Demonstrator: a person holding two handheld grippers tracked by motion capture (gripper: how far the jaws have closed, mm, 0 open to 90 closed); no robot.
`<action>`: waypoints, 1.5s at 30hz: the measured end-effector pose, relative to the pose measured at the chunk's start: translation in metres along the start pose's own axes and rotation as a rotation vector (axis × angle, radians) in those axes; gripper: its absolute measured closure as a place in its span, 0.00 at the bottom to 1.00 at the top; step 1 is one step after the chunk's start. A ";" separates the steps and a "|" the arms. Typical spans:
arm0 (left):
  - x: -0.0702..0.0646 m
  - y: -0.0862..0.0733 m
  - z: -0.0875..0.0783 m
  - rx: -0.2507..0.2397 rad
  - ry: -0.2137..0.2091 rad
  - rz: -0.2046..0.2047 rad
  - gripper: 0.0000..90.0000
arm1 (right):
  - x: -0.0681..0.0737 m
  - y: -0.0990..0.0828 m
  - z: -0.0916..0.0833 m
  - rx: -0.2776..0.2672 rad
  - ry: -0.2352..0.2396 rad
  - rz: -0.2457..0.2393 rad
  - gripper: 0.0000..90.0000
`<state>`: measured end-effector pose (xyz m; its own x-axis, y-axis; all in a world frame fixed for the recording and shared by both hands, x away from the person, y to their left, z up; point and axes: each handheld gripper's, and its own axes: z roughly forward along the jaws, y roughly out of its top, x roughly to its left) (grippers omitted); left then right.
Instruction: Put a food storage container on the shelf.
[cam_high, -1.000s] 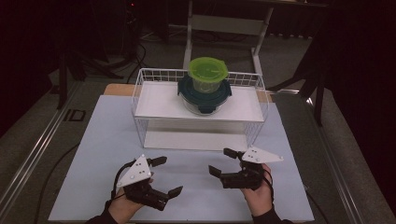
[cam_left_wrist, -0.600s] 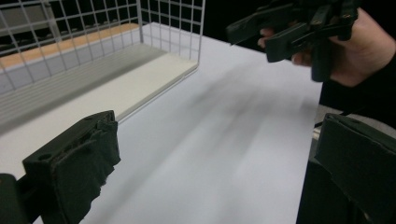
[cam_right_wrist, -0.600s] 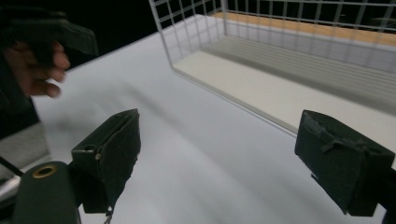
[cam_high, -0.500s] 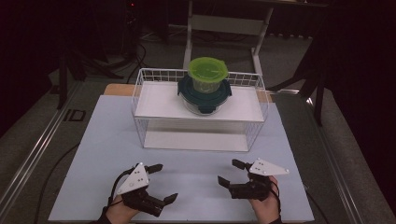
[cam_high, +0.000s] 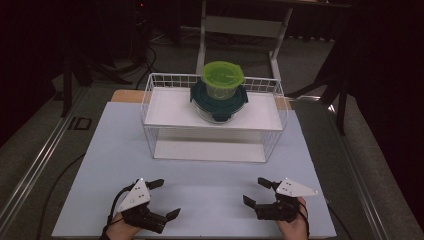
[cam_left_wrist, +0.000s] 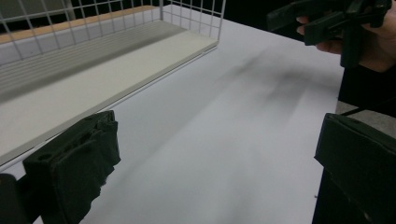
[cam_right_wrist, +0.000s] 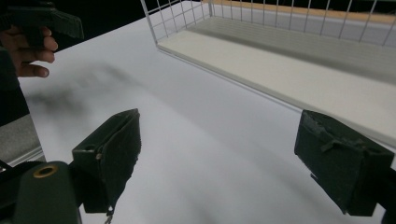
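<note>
Grippers (cam_high: 161, 199) (cam_high: 257, 192) apart (jaws wide)

Your left gripper (cam_high: 161, 200) and right gripper (cam_high: 259, 191) are matt black plastic, each jaw faced with a rough, worn foam-like pad, and each topped by a smooth pale grey plate. The counter (cam_high: 210, 185) under them is covered in a smooth, matt white sheet. The basket (cam_high: 150, 107) is thin white-coated wire with a flat matt white shelf. The 2 stacked containers (cam_high: 219, 97) look like clear glossy walls under plastic lids, 1 lime green, 1 dark teal.
</note>
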<state>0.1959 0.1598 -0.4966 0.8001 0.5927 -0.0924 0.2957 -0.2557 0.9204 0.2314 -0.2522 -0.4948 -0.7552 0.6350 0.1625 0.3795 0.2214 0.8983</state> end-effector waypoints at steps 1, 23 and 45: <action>0.000 -0.001 0.000 0.002 0.002 0.005 0.00 | -0.001 -0.003 -0.001 -0.001 -0.002 0.007 0.16; 0.003 -0.024 0.004 0.020 0.013 0.005 0.00 | -0.022 -0.035 -0.023 0.001 -0.036 -0.014 0.16; 0.007 -0.023 -0.002 -0.063 0.039 -0.017 0.00 | -0.028 -0.038 -0.015 0.009 -0.019 -0.002 0.17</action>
<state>0.1937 0.1713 -0.5172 0.7740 0.6262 -0.0942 0.2742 -0.1974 0.9412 0.2299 -0.2893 -0.5271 -0.7457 0.6484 0.1531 0.3833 0.2296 0.8946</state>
